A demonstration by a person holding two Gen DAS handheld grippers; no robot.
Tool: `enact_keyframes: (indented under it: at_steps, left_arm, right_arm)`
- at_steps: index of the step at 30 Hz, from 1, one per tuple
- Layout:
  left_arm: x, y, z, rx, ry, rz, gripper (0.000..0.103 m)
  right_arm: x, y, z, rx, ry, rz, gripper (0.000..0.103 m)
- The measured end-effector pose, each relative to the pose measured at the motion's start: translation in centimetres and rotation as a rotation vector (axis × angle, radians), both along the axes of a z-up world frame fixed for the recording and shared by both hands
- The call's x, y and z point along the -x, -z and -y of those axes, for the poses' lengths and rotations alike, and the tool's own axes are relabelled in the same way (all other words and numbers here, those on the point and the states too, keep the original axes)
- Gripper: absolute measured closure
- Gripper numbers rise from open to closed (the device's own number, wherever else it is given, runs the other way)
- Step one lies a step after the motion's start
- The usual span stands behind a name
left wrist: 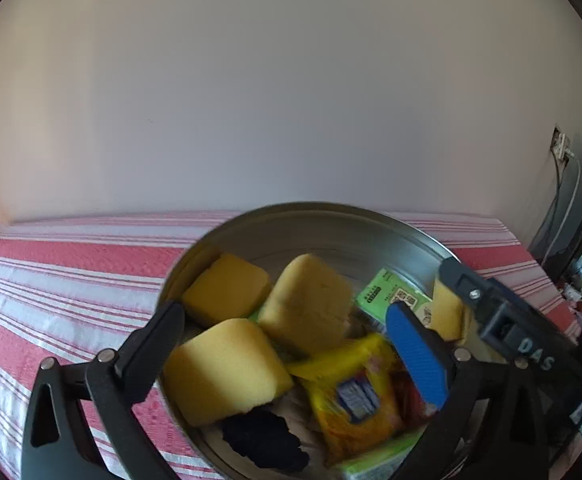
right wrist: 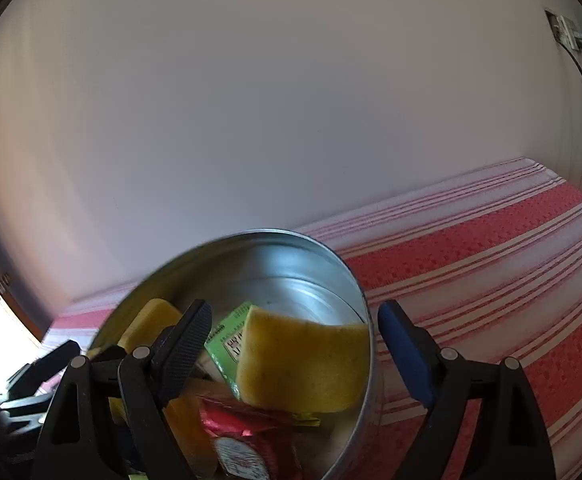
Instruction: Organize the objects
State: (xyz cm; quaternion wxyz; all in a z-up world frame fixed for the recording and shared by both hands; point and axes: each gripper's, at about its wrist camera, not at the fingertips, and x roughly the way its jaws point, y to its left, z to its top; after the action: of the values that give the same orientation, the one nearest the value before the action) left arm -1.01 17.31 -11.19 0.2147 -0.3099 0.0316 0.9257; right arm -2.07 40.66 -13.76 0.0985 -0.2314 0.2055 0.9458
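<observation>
Left gripper (left wrist: 291, 354) spread, tilted down over tin (left wrist: 331, 220); right gripper (right wrist: 295, 346) spread, straddling tin rim.

The only print that can be read is "DAS" on the black gripper (left wrist: 509, 320); the packets' labels are too blurred.

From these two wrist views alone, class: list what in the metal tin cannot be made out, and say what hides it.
- Tin floor: left wrist view, covered by yellow sponges and packets.
- Yellow packet label: left wrist view, blurred.
- Dark object: left wrist view, too dim to identify.
- Red packet: right wrist view, cut off by bottom edge.
- Green box: right wrist view, half behind a sponge and claw finger.
</observation>
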Motion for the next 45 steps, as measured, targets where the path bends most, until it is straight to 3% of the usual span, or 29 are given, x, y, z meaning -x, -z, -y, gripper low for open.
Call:
enact_keyframes:
  at_steps: [5,12,28,34,45]
  left_arm:
    - [-0.6,-0.3,1.8,-0.027,-0.021,-0.046,0.001]
    - [-2.2,0.1,4.3,-0.020,-0.097,-0.173,0.001]
    - [-4.4,0.8,7.2,0.033,-0.151,-0.266,0.001]
    - [-6.0,0.9,9.0,-0.028,-0.167,-0.289,0.000]
    - [-7.4,-0.1,9.7,-0.051,-0.131,-0.317,0.000]
  right_arm:
    - [-1.3,-0.8,1.5,-0.060,0.030,-0.057,0.014]
    - [-2.7,-1.4,3.9,-0.116,0.075,-0.098,0.014]
    - [-7.7,-2.3,10.1,-0.274,0.148,-0.158,0.014]
    - [-8.8,-2.4,11.2,-0.283,0.173,-0.174,0.014]
    - [-10.5,-1.9,13.0,-0.373,0.172,-0.207,0.012]
